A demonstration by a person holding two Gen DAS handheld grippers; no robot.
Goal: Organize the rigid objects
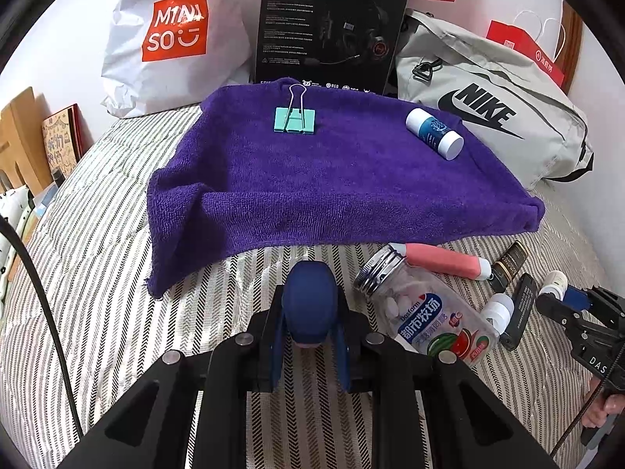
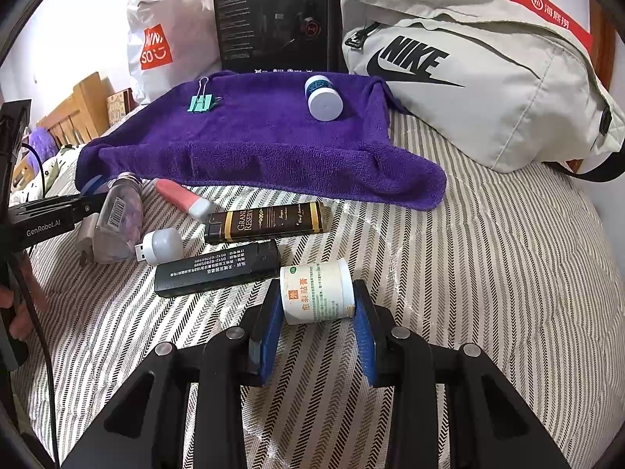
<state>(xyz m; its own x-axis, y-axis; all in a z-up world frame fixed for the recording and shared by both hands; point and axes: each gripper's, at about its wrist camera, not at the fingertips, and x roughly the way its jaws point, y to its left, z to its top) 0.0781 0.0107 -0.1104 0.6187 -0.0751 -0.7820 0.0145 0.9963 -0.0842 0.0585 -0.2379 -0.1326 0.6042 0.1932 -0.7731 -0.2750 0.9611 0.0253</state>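
A purple towel point(image 1: 332, 179) lies on the striped bed, with a mint binder clip point(image 1: 295, 119) and a blue-and-white bottle point(image 1: 433, 133) on it. My left gripper point(image 1: 310, 301) is shut on a dark blue oval object point(image 1: 310, 312) just in front of the towel's near edge. My right gripper point(image 2: 317, 293) is shut on a small white jar point(image 2: 316, 293), its pads against both ends. Beside it lie a black lighter point(image 2: 216, 269), a brown bar point(image 2: 265, 222), a white USB light point(image 2: 160, 246), a pink tube point(image 2: 183, 197) and a clear candy jar point(image 2: 117, 219).
A grey Nike bag point(image 2: 468, 78) sits at the back right. A black headset box point(image 1: 332, 27) and a white Miniso bag point(image 1: 172, 35) stand behind the towel, with red paper bags point(image 1: 523, 51) further back. A wooden headboard point(image 2: 74, 117) is at the left.
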